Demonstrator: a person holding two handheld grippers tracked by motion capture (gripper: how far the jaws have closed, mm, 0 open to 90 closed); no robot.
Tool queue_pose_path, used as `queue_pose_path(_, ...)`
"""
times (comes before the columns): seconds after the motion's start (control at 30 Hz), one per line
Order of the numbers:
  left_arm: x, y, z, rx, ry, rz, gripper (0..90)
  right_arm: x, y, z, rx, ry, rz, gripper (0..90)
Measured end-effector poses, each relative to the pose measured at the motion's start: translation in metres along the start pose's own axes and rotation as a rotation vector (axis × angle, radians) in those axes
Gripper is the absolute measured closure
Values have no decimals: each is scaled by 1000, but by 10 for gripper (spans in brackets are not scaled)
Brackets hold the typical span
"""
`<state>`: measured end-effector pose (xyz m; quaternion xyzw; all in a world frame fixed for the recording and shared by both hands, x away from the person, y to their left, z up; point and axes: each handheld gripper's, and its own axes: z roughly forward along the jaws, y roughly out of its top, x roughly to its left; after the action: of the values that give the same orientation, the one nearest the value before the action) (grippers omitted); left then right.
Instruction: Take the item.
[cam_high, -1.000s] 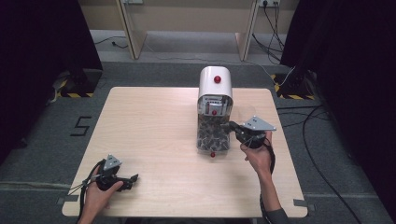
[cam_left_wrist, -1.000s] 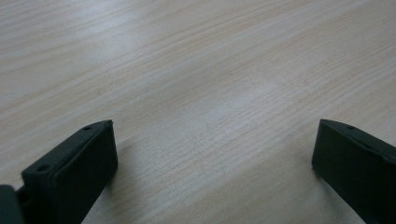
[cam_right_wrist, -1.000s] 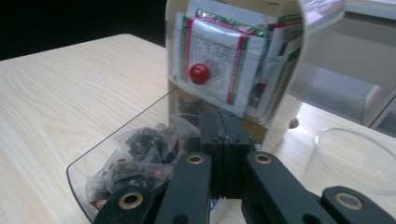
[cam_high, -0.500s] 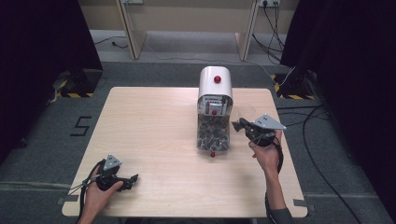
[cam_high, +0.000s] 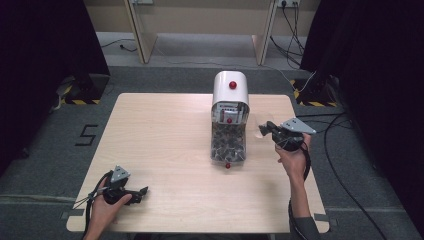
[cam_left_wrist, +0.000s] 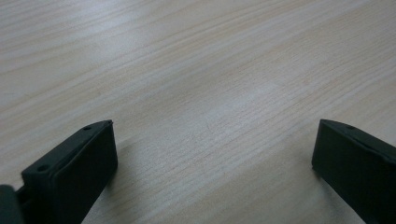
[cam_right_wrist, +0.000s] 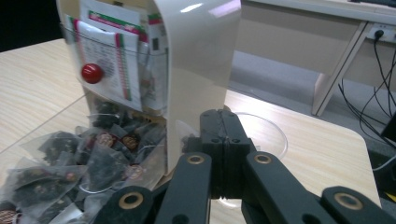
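Observation:
A white dispenser (cam_high: 230, 92) (cam_right_wrist: 201, 51) with a red knob stands at the middle back of the table. Its clear drawer (cam_high: 228, 144) is pulled out toward me and holds several pyramid tea bags (cam_right_wrist: 100, 161). My right gripper (cam_high: 265, 128) (cam_right_wrist: 224, 117) hovers just right of the dispenser, jaws pressed together on the rim of a clear round plastic piece (cam_right_wrist: 268, 135). My left gripper (cam_high: 142, 191) (cam_left_wrist: 215, 126) rests low at the front left, jaws wide apart with bare wood between them.
The wooden table (cam_high: 165, 130) is bare to the left of the dispenser. Cables (cam_high: 345, 165) run on the floor at the right. Table legs and a wall socket (cam_right_wrist: 380, 30) stand beyond the far edge.
My right gripper has moved right and slightly back, away from the drawer's side. The left gripper has stayed put.

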<state>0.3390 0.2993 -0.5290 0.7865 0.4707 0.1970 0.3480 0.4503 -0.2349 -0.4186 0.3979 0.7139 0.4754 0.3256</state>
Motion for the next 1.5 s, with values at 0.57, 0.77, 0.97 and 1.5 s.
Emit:
queue_pose_path(0.57, 0, 0, 0, 0, 0, 0, 0, -19, 21, 5, -6, -35, 9, 900)
queue_pose_path(0.77, 0, 0, 0, 0, 0, 1, 0, -24, 29, 11, 1, -45, 20, 900)
queue_pose_path(0.97, 0, 0, 0, 0, 0, 1, 0, -27, 31, 21, 17, -53, 20, 900)
queue_pose_path(1.5, 0, 0, 0, 0, -2, 1, 0, -34, 29, 48, 63, -81, 44, 900)
